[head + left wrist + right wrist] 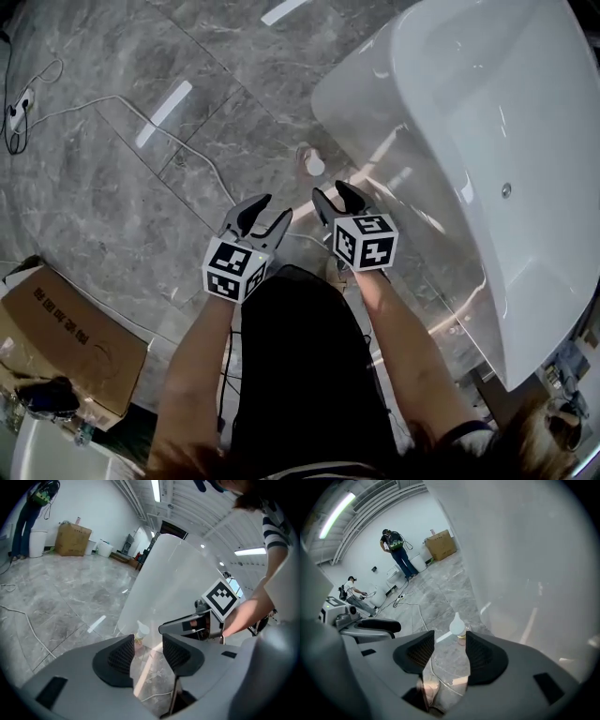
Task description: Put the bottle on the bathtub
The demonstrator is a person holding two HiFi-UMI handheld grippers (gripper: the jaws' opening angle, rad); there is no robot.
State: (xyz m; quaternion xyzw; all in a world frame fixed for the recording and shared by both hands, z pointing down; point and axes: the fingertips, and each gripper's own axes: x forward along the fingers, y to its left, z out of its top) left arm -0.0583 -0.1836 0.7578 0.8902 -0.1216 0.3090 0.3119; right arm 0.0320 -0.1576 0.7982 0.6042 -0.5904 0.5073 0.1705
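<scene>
Just beyond my right claw [333, 193] stands the bottle [313, 163], beside the bathtub [375, 84]; that claw and my left claw [275, 208] gape empty.

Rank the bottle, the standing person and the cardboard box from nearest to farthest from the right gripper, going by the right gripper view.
1. Bottle: just ahead of the right gripper's open jaws, beside the bathtub.
2. Standing person: far across the room, up and to the left.
3. Cardboard box: farthest, behind and to the right of that person.
</scene>
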